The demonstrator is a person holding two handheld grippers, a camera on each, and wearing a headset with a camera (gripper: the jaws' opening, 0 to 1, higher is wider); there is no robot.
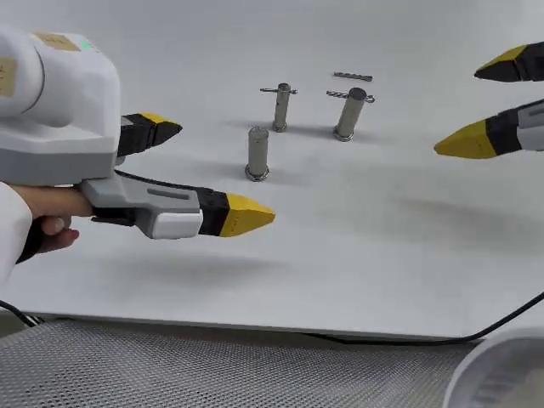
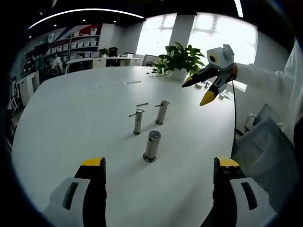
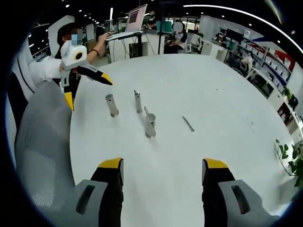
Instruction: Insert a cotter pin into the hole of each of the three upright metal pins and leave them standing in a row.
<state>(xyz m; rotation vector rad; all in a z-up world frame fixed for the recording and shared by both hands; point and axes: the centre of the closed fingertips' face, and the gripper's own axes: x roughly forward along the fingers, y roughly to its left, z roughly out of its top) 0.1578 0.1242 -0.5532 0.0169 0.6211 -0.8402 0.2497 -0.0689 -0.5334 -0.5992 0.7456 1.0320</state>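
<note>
1. Ahead of the left hand-held gripper [image 1: 208,174], just past its spread, empty yellow-tipped jaws, a bare upright steel pin [image 1: 257,153] stands on the white counter [image 1: 382,255]. I see no wire through its top.
2. Farther out from that gripper stand two more upright steel pins, the middle pin [image 1: 281,106] and the far pin [image 1: 348,113]. Each already has a thin wire cotter crossing its head.
3. Off to the side of the far pin and well apart from it hovers the right hand-held gripper [image 1: 484,102], jaws apart and holding nothing.
4. A loose cotter pin [image 1: 353,77], a thin grey wire, lies flat on the counter beyond the far pin. In the right gripper view it sits ahead of that gripper, between the lines of its jaws.
5. I judge the step in hand to be fetching this last cotter, and the right hand-held gripper is better placed for it.
6. I would bring the jaws down across the wire, not along it, and pinch near one end so the rest stands free.
7. The wire is thin and flat, so the tips must meet the counter or it may skate away.
8. For the insertion, I would steady the bare pin low on its shaft with the left hand-held gripper. I cannot tell which way its hole faces, so I would check before pushing.
</note>
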